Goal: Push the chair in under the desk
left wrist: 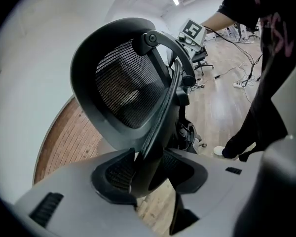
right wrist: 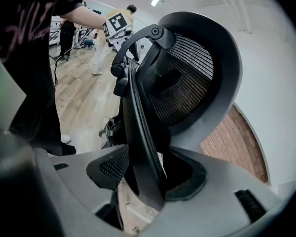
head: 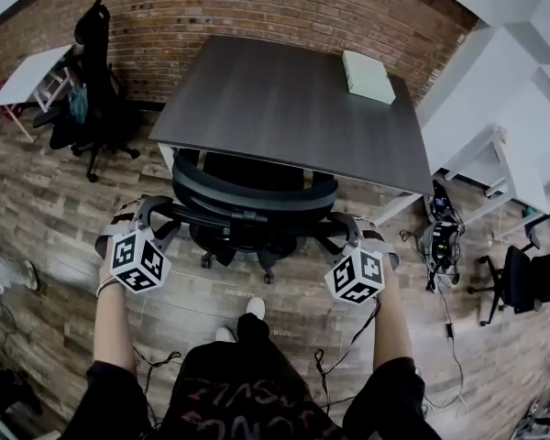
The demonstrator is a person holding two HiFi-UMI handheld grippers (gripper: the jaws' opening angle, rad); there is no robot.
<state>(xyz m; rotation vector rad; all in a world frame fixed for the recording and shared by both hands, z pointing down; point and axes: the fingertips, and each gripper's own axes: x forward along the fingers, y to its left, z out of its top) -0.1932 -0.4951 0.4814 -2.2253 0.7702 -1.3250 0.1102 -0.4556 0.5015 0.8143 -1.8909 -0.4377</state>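
- Chair point(head: 253, 211): black, mesh-backed, on castors. It faces the desk point(head: 275, 108) at the middle of the near edge. The seat is hidden beneath the desktop, while the backrest point(head: 257, 195) stands just outside that edge.
- Castor base point(head: 231, 253): in plain sight on the wooden floor point(head: 55, 200), on the person's side of the desk edge.
- Left hand-held gripper point(head: 156, 214): at the left end of the backrest. In the left gripper view its jaws are pressed onto the rim of the backrest point(left wrist: 138, 93), pinching it between the pads.
- Right hand-held gripper point(head: 346, 230): at the right end. In the right gripper view it likewise pinches the backrest rim point(right wrist: 182, 78) between closed jaws.
- Progress, as I judge it: the grip is made on both sides and the seat looks largely tucked in. What seems left is a last straight shove to bring the backrest close to the desk edge, then letting go.
- Desk: dark top, bare except for a pale box point(head: 367, 76) at the far right corner.
- Surroundings: brick wall point(head: 257, 7) behind the desk, and a second black chair point(head: 92, 71) well apart at the left.
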